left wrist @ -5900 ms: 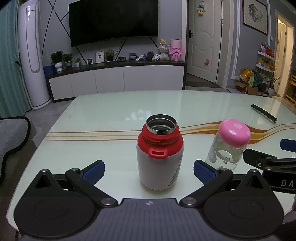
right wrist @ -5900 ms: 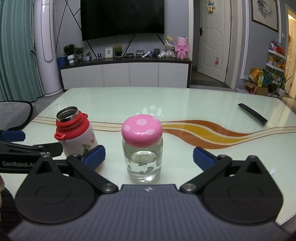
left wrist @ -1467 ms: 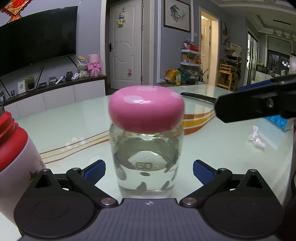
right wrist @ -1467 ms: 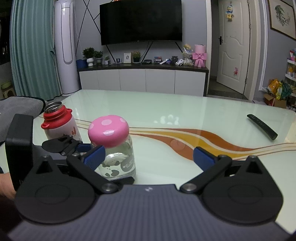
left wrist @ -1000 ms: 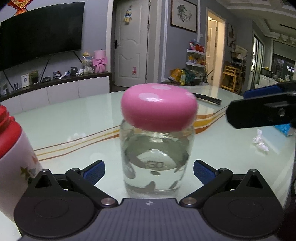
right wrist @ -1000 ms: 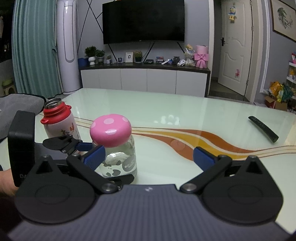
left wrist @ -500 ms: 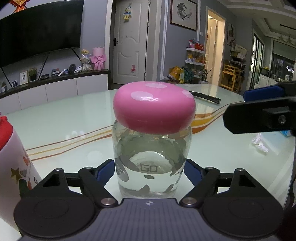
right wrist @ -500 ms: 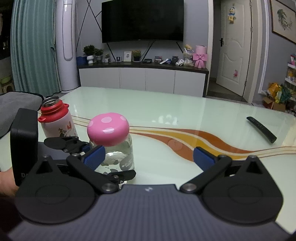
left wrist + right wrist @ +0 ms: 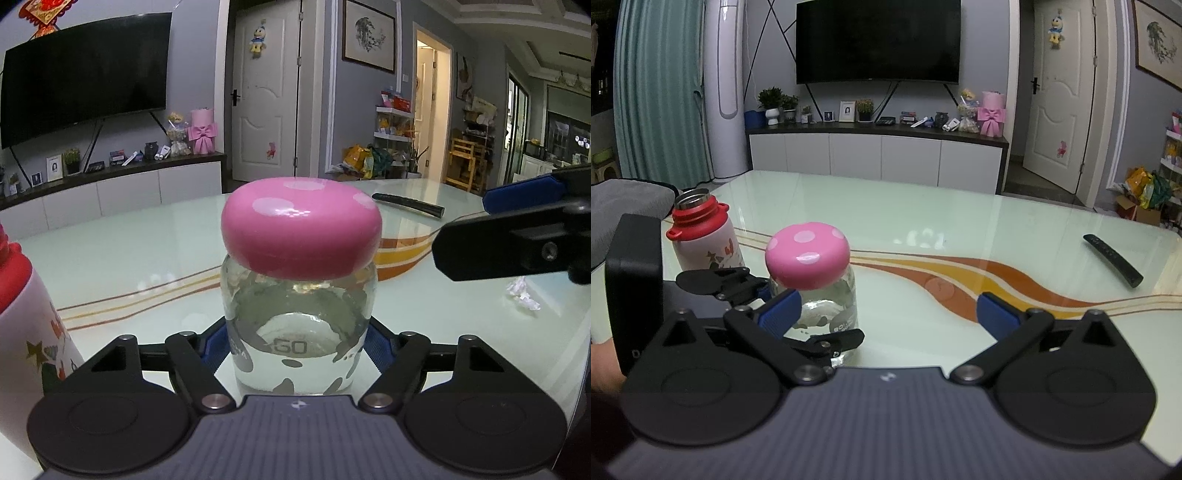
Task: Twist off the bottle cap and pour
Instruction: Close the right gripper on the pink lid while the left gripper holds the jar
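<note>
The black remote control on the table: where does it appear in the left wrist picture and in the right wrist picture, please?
Left wrist view: the black remote control lies right of centre on the table, behind the pink cap.
Right wrist view: the remote lies far right, at mid height, past the orange stripe.
Shared landmark: the pink cap, centre in the left wrist view, left of centre in the right wrist view.

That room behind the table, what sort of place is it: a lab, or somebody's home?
Most likely a home living room. A big dark television hangs over a low white cabinet set with framed photos and potted plants, and a remote control lies on the glass-topped table.
</note>
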Action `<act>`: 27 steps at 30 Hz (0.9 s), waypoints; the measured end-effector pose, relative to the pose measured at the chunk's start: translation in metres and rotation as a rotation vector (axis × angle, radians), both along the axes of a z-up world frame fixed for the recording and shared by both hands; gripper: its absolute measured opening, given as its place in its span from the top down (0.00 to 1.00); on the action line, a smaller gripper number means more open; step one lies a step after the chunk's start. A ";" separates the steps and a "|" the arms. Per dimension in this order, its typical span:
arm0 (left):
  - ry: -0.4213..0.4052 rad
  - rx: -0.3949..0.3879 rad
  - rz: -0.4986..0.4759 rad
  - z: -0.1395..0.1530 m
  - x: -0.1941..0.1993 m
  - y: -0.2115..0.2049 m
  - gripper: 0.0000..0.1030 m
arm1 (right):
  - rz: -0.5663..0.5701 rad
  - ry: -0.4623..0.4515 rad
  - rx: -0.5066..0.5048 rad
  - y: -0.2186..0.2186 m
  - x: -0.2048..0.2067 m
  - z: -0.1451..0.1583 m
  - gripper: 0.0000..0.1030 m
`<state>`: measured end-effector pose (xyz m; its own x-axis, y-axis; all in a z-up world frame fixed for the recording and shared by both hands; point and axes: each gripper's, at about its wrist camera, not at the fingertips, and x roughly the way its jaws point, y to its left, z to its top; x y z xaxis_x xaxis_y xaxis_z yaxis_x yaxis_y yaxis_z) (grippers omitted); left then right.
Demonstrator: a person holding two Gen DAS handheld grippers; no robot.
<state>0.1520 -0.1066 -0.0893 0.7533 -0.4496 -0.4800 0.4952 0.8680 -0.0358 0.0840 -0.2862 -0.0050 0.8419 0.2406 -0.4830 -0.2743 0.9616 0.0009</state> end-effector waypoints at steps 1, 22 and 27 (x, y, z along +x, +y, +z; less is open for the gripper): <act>0.003 -0.001 0.003 -0.001 0.001 0.000 0.27 | -0.001 0.000 0.000 0.000 0.000 0.000 0.00; -0.009 0.011 0.004 0.000 -0.002 -0.001 0.28 | -0.026 -0.004 0.054 -0.003 0.005 0.004 0.07; -0.021 0.009 0.006 -0.001 -0.003 -0.002 0.28 | 0.037 0.037 0.068 0.008 0.007 0.007 0.13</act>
